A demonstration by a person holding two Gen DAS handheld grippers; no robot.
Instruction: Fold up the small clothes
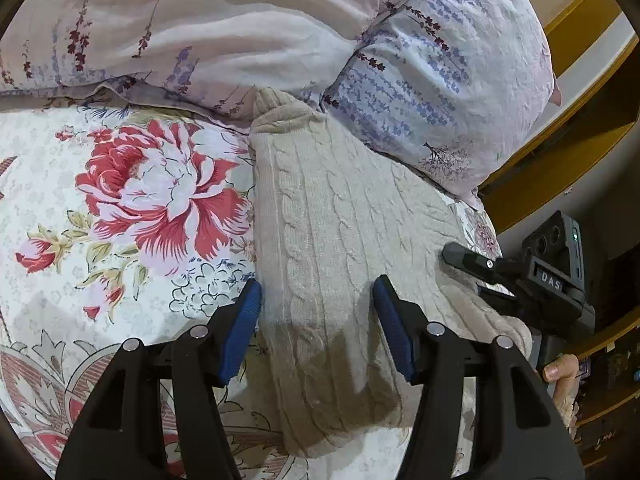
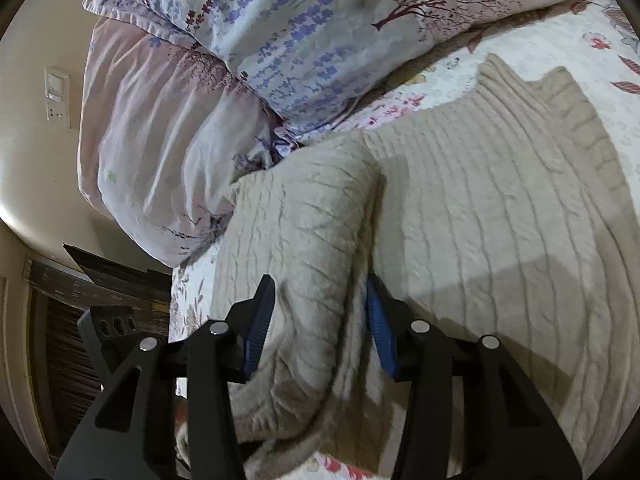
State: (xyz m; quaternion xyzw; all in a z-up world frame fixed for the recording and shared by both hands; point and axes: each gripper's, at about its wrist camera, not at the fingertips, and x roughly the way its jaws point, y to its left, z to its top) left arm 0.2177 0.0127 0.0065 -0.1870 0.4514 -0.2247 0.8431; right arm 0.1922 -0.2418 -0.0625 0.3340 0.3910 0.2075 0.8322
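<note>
Now the beige cable-knit sweater [image 1: 340,216] lies on the floral bedsheet [image 1: 120,208], near the lavender-print pillows [image 1: 432,92]. Left gripper [image 1: 316,320] is about half open, straddling the folded edge w/o pinching. Right gripper [image 2: 320,320] has the folded sleeve [image 2: 304,240] between its 2 pads; grip unclear. Best bet: lay the sleeve flat, edges aligned.

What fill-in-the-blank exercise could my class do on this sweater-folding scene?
1. The beige cable-knit sweater lies on a bedspread printed with large red ____.
2. The inner pads of the left tongs are coloured ____.
3. The right tongs straddle a thick ____ of the sweater.
4. Behind the sweater lie two ____ with a lavender print.

Missing words: flowers; blue; fold; pillows
</note>
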